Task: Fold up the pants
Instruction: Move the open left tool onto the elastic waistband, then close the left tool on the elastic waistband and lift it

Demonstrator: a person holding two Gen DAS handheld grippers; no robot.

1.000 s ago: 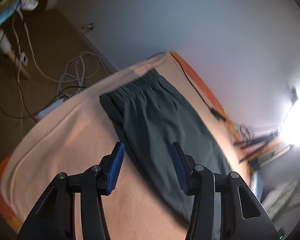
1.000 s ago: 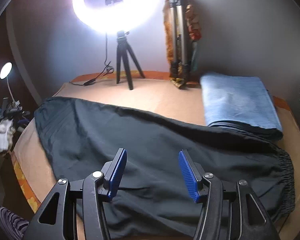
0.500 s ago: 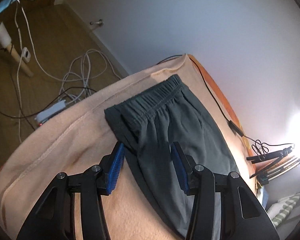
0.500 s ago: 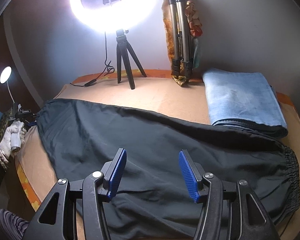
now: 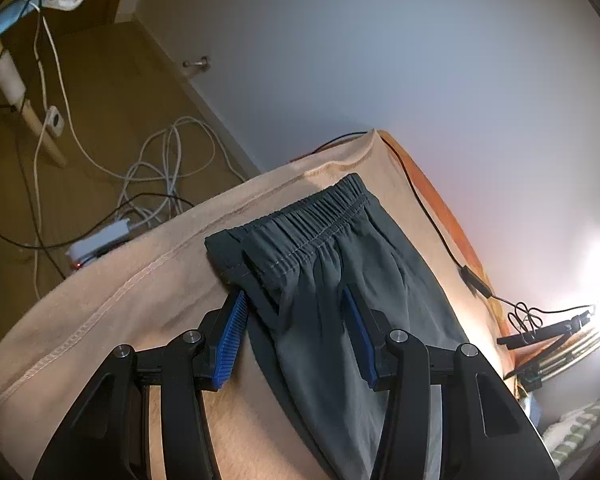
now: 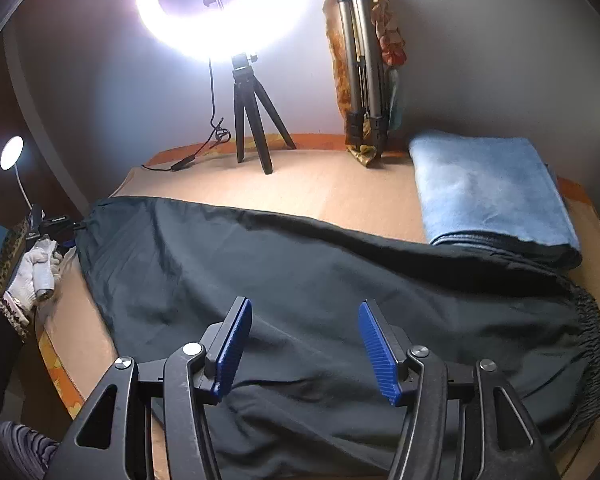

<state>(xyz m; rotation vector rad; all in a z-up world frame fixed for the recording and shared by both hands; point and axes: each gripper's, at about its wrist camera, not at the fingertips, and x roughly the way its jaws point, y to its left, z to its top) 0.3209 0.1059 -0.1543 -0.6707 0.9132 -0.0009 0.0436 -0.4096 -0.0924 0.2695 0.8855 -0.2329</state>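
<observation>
Dark grey elastic-waisted pants [image 6: 320,280] lay flat on the peach-covered worktop [image 6: 320,188], long axis left–right, waistband rightward. Left claw [image 5: 296,320] and right claw [image 6: 306,336] hovered released above them.

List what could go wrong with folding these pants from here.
1. The left gripper is open around the corner of the pants near the elastic waistband. The layers there are offset, so it may pinch only one.
2. The right gripper is open over mid-leg. Closing there may bunch the slack cloth into creases.
3. The far edge of the pants lies against the folded blue towel. Lifting could drag it.
</observation>
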